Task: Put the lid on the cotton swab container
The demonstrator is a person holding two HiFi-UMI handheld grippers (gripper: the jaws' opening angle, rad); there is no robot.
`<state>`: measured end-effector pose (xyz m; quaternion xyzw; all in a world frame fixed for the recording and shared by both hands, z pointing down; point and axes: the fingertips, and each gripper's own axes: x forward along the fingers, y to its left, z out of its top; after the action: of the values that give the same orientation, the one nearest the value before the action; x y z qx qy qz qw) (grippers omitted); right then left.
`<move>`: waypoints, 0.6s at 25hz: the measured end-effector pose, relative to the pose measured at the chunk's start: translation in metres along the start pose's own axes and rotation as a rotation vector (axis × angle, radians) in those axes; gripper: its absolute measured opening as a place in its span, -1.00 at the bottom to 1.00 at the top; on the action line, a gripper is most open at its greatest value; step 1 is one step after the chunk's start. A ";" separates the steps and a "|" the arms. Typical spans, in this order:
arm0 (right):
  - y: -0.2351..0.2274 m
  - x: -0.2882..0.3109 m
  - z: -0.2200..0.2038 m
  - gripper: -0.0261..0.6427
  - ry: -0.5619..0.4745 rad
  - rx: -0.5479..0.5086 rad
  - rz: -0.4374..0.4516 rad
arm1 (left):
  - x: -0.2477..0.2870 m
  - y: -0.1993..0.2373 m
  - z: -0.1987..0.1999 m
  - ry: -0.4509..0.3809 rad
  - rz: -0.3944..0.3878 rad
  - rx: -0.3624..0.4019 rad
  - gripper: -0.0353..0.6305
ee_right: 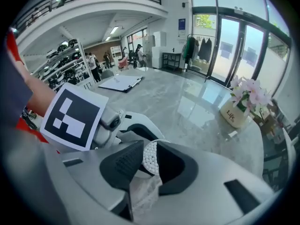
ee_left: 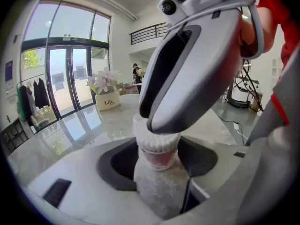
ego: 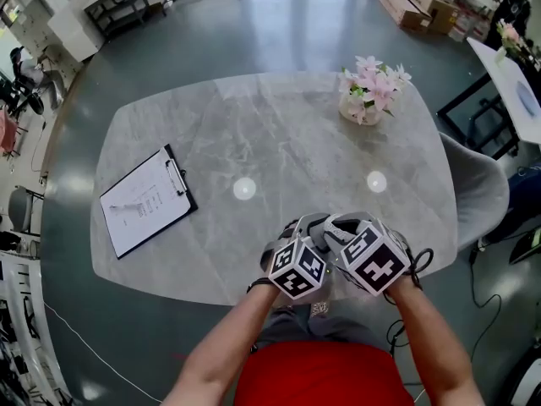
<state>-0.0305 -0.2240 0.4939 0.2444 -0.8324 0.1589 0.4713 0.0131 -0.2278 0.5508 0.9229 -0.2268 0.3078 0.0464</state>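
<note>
The person stands at the near edge of the table [ego: 254, 134] and brings both tools together just above it, close to the body, probably because the arms are steadier there for such a small fit. The left gripper [ee_left: 157, 161] has its tongs spread wide and pressed on the sides of the container [ee_left: 157, 146]. It holds the container upright with the mouth up, so that the swabs [ee_right: 150, 156] stay inside and the opening faces the other tool. The right gripper [ee_right: 150, 159] comes from above and from the side and covers the mouth completely in the left gripper view. Its tongs are drawn nearly together at the mouth, and there they pinch what I judge to be the clear lid [ee_right: 161, 143]. Only a pale rim shows around the white swab tips, and these seem to be seen through it. Whether the lid is already seated or only rests on the rim, I cannot tell. A narrow grip at the edge makes sense, since it leaves the lid free to slide down over the mouth. The clipboard [ego: 148, 200] and the flower pot [ego: 363, 106] lie well apart, so nothing stands in the way.
</note>
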 end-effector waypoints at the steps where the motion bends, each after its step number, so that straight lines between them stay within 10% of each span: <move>1: -0.002 0.000 0.002 -0.69 -0.016 0.013 -0.010 | 0.000 0.001 0.000 -0.003 0.003 -0.008 -0.01; 10: -0.009 0.006 0.012 -0.83 -0.169 0.233 0.035 | 0.000 0.003 -0.002 -0.006 -0.008 -0.024 -0.01; 15: -0.009 0.008 0.012 -0.90 -0.122 0.171 -0.008 | -0.001 0.003 -0.002 0.000 0.002 0.000 -0.01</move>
<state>-0.0380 -0.2394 0.4952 0.2962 -0.8420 0.2122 0.3979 0.0095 -0.2291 0.5518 0.9226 -0.2276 0.3080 0.0462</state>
